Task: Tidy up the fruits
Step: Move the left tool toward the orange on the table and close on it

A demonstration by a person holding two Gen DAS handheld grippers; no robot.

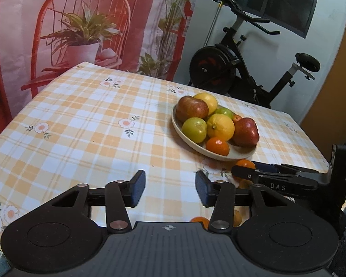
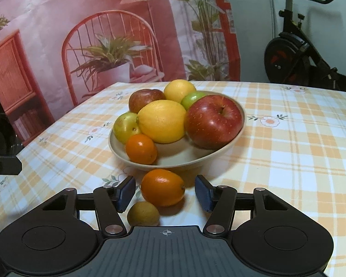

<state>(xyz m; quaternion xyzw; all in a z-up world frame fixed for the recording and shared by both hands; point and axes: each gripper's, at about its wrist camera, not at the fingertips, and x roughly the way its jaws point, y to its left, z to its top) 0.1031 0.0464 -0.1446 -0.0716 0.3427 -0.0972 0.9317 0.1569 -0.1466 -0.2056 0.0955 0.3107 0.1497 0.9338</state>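
The right claw (image 2: 165,192) stands apart around a mandarin (image 2: 162,187) before the bowl (image 2: 180,159). Only its view shows the small brown fruit (image 2: 143,214). The left claw (image 1: 170,188), apart, holds nothing over the tabletop (image 1: 80,115).

Tablecloth (image 2: 288,152) is showing an orange-and-white plaid with small white flowers; bowl (image 2: 180,159) is looking plain beige. In it, apples (image 2: 213,121) are showing red, lemons (image 2: 161,121) yellow, a mandarin (image 2: 141,149) orange. Loose mandarin (image 2: 162,187) is showing orange, small fruit (image 2: 143,214) olive-brown; gripper pads (image 2: 125,192) are looking dark blue.
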